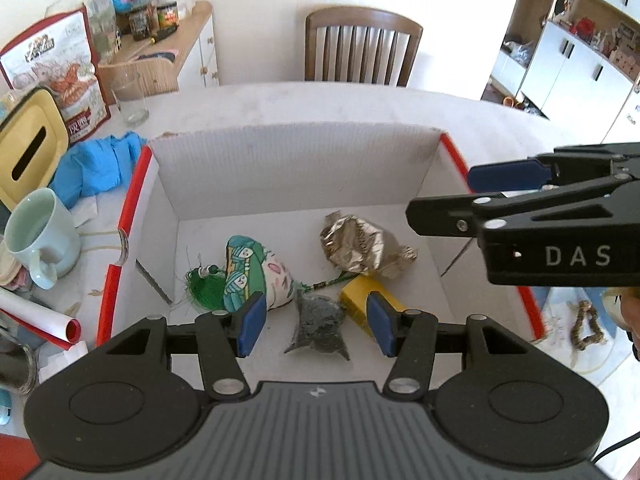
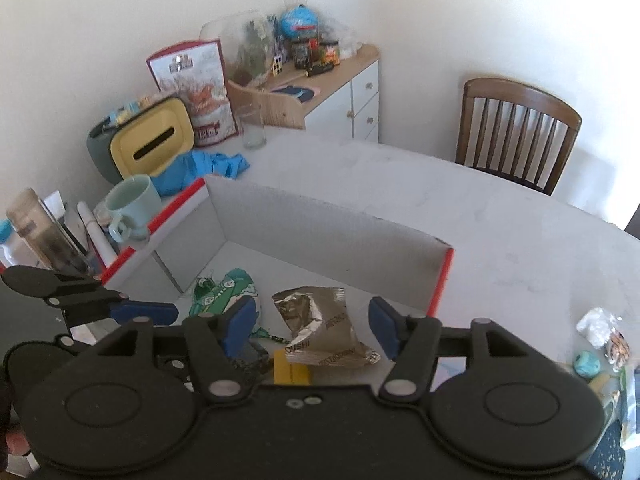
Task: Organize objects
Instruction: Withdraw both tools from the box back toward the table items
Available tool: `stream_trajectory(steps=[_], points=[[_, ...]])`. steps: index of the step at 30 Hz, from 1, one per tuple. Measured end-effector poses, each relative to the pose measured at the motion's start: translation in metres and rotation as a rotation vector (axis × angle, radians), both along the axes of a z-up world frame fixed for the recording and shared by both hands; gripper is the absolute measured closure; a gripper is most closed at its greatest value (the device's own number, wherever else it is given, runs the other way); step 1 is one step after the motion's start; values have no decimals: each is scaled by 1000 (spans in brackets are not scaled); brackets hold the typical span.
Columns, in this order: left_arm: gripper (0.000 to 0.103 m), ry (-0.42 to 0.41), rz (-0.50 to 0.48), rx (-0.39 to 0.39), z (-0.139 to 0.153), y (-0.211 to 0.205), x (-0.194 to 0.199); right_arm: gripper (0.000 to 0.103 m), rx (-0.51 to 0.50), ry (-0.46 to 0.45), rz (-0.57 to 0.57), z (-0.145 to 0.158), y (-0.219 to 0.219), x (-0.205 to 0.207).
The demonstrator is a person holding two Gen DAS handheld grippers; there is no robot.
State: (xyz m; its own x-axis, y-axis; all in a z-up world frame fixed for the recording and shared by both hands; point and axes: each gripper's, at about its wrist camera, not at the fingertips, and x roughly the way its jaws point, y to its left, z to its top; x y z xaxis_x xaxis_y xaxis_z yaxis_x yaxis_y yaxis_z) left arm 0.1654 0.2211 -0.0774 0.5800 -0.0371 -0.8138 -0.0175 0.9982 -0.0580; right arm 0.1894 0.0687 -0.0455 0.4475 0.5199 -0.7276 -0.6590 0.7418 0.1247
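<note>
While both tools hang over the box [image 1: 296,168] | left wrist: left gripper [image 1: 316,326] spread, empty, above dark pouch [image 1: 318,326] lying inside; yellow block [image 1: 362,300] could be nudged | right wrist: right gripper [image 2: 312,328] spread, empty, over foil packet [image 2: 320,330]; remaining items [image 2: 600,340] outside may be overlooked.

Pouch [image 1: 366,248], block [image 1: 370,300], perhaps a sachet [image 1: 318,326] — inside box [image 1: 280,168].

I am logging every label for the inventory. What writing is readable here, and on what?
"DAS": side of the right tongs.
"OUSHI", partly cut off: crumpled foil packet in the cardboard box.
Red-bordered snack bag: print too blurred to read.
Jars on the cabinet: labels too small.
</note>
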Motion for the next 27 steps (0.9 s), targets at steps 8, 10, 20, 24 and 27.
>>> stream_trajectory(steps=[8,10,20,24,27], points=[[37,-71,-18,-10,25,-20,-14,33,74,-13,-45,18,-42,-14],[37,-80,-20,-14,29,-26,-18,31,84,-21,-57,21,-51,-18],[23,-112,-43,-16,37,-60,-22,14,145,-45,-106,32,-115,-36],[22,-117,-53,-26,38,-76,-22,8,159,-58,-137,30,-145,-43],[20,-125,-69,-28,39,-91,-22,5,165,-67,-156,28,-167,-48]])
